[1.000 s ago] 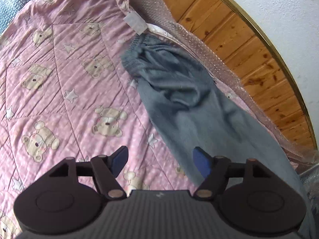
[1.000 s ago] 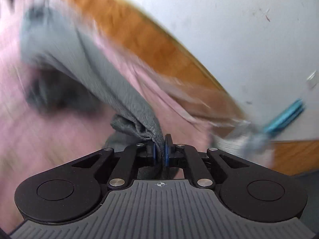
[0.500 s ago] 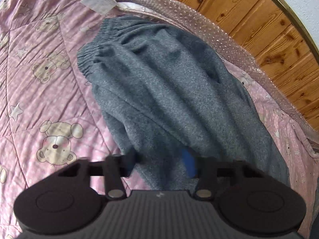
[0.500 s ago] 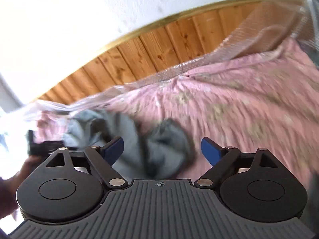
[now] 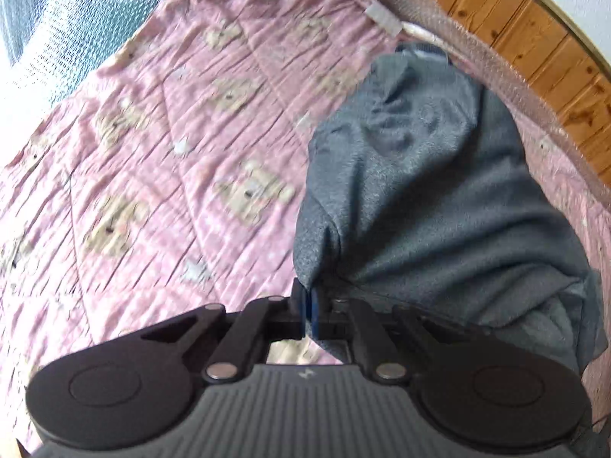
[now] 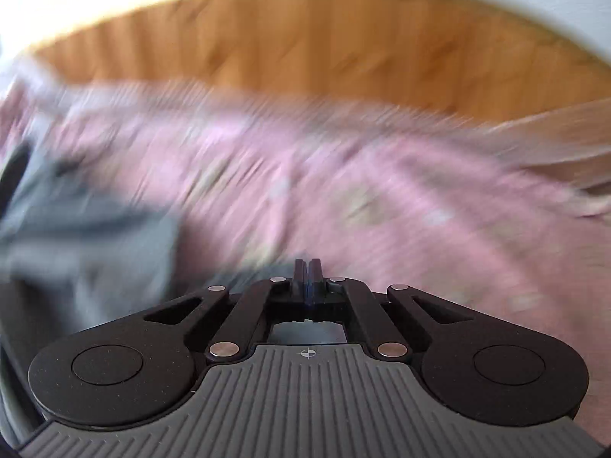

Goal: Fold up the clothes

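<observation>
A grey fleece garment [image 5: 427, 175] lies bunched on the pink teddy-bear quilt [image 5: 160, 145], along the bed's right side. My left gripper [image 5: 307, 305] is shut on the garment's near edge, and the cloth drapes over its right finger. In the blurred right wrist view the same garment [image 6: 76, 229] lies at the left. My right gripper [image 6: 307, 278] has its jaws together, with grey cloth just under and behind the tips; the blur hides whether any cloth is pinched.
A wooden headboard [image 5: 534, 38] with bubble wrap [image 5: 458, 34] along its base runs behind the bed, also in the right wrist view [image 6: 305, 45]. A white label [image 5: 383, 19] sits at the quilt's far edge. Blue mesh fabric [image 5: 65, 11] lies beyond the quilt at top left.
My left gripper went from open over the garment to shut on its near edge. My right gripper let go of the cloth, opened, then closed again while moving fast.
</observation>
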The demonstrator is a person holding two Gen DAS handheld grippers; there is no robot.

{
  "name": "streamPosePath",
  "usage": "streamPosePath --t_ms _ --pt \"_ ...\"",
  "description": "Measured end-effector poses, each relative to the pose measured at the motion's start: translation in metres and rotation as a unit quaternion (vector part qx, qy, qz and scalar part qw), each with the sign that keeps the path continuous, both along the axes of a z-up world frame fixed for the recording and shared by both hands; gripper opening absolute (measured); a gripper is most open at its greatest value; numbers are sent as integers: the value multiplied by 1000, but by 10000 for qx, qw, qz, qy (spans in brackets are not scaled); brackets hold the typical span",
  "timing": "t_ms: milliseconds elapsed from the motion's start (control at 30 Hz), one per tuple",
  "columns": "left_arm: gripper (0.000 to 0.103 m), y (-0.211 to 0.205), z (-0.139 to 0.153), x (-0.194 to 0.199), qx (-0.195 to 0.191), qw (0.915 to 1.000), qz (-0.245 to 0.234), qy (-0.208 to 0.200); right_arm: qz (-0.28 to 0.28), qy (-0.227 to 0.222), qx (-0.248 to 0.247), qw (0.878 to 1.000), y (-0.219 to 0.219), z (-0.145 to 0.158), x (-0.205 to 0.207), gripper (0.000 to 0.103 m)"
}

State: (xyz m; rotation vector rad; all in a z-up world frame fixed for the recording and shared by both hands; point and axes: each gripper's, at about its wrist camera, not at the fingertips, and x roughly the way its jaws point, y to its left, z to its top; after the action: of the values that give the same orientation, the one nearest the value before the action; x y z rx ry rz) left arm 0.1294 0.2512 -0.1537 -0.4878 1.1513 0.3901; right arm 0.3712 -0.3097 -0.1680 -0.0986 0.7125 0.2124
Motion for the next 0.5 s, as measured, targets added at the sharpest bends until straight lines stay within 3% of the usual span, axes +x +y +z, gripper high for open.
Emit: streamPosePath --t_ms 67,133,200,233,300,333,367,500 --pt "4 -8 -2 -3 -20 9994 -313 132 -995 -474 67 9939 -48 36 -9 0" --pt "6 -18 -5 -2 121 9980 -550 294 -1856 -505 -138 9812 -94 47 -14 0" --pt "17 -19 -8 -5 209 9972 -591 412 -1913 -11 324 9810 -126 32 -10 5" --pt "21 -16 -11 -11 242 9972 -525 471 -1553 479 721 9841 -127 16 -3 8" --pt "43 -10 -15 -20 350 9971 -314 600 -744 725 876 9907 -92 -4 2 39" --pt "45 -8 -12 -22 416 9969 -195 632 -339 840 946 9914 -75 -14 5 64" --pt "46 -7 -8 -25 490 9967 -116 644 -23 753 864 9934 -52 -22 6 75" --pt "49 -9 20 -30 835 9944 -101 641 716 874 526 9922 31 -62 31 75"
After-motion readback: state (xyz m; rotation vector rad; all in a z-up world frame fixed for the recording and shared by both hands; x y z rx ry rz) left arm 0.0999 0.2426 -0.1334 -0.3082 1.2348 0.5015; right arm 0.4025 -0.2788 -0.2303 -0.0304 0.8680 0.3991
